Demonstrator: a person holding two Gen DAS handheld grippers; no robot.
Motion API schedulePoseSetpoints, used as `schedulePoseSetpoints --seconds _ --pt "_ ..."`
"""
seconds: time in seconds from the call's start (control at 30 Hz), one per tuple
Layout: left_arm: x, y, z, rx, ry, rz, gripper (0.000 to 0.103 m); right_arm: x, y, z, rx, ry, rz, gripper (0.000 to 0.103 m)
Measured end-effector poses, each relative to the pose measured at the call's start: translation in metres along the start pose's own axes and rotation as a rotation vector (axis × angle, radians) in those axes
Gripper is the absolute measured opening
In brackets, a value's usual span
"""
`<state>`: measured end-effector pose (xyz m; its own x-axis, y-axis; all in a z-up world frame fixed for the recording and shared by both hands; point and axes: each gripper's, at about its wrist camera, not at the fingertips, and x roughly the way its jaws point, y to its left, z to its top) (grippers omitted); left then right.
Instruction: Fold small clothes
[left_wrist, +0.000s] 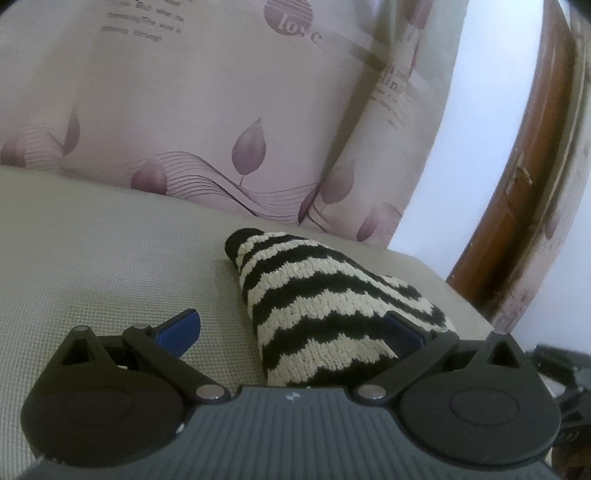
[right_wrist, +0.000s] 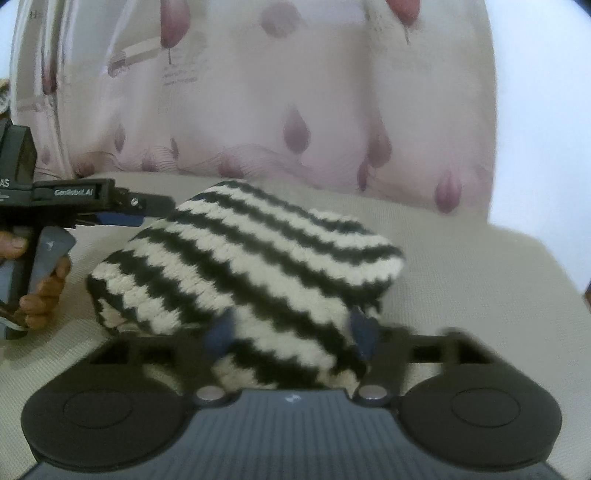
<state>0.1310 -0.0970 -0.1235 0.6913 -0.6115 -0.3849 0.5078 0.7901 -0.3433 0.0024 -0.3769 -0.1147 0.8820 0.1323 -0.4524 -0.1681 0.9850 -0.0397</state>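
- Both tongs meet the striped knit garment (right_wrist: 236, 266) on the beige bed (left_wrist: 92, 258): my right tongs (right_wrist: 291, 332) stand parted, cloth between the blue pads; my left tongs (left_wrist: 291, 328) gape wide, right pad touching the knit.
- Its long axis runs ahead and leftward from my right tongs, which sit nearer the bulk.
- Legible writing: "GenRobot.AI" on the left tool; "love" on the curtain (left_wrist: 221, 92).

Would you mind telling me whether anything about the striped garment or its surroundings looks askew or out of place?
Nothing looks spilled or damaged. The black-and-cream striped garment sits humped and bunched on the beige surface rather than flat, its near end lying between the right gripper pads.
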Motion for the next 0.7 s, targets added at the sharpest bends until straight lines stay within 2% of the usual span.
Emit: schedulePoseSetpoints --seconds 0.23,0.4,0.57,0.7 --pt "0.004 0.001 0.002 0.001 0.011 -0.005 0.103 -0.003 -0.009 0.011 0.011 0.011 -0.024 0.078" --pt "0.011 0.004 0.005 -0.004 0.042 -0.025 0.103 0.006 -0.024 0.012 0.081 0.038 0.003 0.078" --pt "0.022 0.011 0.009 -0.036 0.097 -0.074 0.103 0.019 -0.039 0.011 0.133 0.088 0.007 0.078" --pt "0.033 0.019 0.012 -0.096 0.148 -0.123 0.103 0.029 -0.057 0.006 0.238 0.122 0.056 0.078"
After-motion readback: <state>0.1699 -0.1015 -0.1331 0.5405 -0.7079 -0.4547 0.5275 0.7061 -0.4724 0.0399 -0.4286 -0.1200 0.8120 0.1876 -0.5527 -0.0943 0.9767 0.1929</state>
